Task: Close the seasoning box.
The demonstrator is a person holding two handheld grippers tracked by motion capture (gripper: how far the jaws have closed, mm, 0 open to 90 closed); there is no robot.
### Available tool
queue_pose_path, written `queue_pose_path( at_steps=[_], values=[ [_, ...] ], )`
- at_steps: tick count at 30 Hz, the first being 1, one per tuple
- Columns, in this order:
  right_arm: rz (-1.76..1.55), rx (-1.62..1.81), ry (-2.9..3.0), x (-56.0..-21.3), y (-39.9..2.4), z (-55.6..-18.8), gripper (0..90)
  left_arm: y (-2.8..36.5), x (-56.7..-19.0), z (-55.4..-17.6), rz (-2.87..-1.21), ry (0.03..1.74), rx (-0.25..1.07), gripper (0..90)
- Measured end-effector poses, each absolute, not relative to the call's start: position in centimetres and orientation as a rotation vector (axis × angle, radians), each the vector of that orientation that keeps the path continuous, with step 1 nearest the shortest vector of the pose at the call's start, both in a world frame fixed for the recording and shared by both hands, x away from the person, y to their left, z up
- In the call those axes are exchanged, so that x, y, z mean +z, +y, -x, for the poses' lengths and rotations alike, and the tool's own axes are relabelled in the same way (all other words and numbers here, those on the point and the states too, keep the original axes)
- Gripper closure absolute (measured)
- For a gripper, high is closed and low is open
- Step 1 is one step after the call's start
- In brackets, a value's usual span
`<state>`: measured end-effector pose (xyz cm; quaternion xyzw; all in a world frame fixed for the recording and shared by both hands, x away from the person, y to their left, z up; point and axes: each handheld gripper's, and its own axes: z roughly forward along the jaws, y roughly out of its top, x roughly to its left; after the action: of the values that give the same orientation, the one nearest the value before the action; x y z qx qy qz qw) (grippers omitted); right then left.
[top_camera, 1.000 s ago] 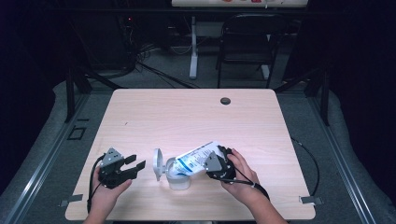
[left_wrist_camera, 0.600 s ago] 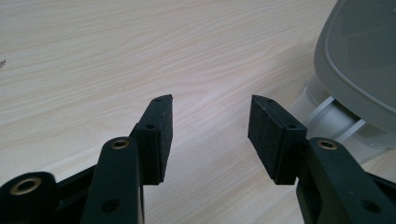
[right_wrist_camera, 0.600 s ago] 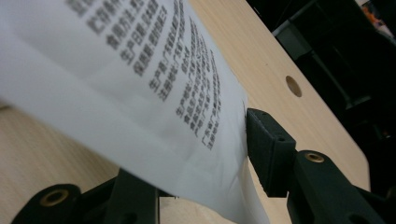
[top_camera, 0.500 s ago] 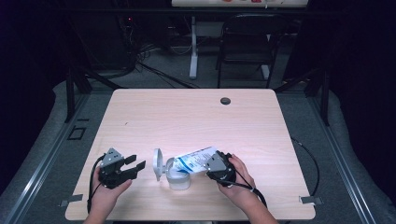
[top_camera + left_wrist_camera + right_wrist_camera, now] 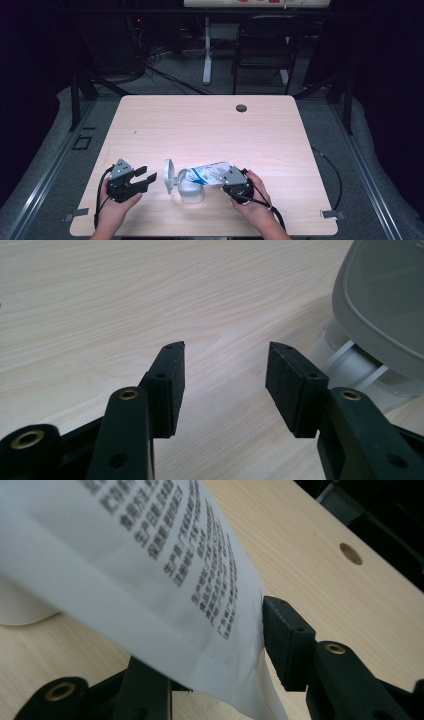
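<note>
A small white container [image 5: 191, 189] stands near the table's front edge, its round flip lid [image 5: 169, 176] standing open on the left. A white pouch with blue print [image 5: 210, 173] lies tilted, its left end over the container's mouth. My right gripper [image 5: 231, 179] is shut on the pouch's right end. In the right gripper view the printed pouch [image 5: 150, 570] fills the gap between the jaws of the right gripper [image 5: 210, 630], with the right pad against its edge. My left gripper [image 5: 147, 180] rests open left of the lid. In its own view the left gripper [image 5: 225, 355] holds nothing and the grey lid [image 5: 385, 305] rises at the right.
The wooden table [image 5: 200, 130] has a round cable hole [image 5: 241, 108] at the back right. A dark chair [image 5: 265, 45] and a desk leg stand on the floor behind. Cables trail from both grippers off the near edge.
The right hand has edged slightly toward the near edge with the pouch still in its jaws. The left gripper and the container have stayed put.
</note>
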<state>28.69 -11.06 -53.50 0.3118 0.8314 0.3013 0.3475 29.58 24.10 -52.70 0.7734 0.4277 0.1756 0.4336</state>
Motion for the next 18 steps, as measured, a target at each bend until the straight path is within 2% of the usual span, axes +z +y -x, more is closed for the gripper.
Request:
queue_pose_path(
  at_steps=[18],
  values=[
    [-0.993,0.994,2.155,-54.38,-11.52,-28.83,62.7,24.28,-52.79,-29.73,-1.923,1.077,0.431,50.7]
  ],
)
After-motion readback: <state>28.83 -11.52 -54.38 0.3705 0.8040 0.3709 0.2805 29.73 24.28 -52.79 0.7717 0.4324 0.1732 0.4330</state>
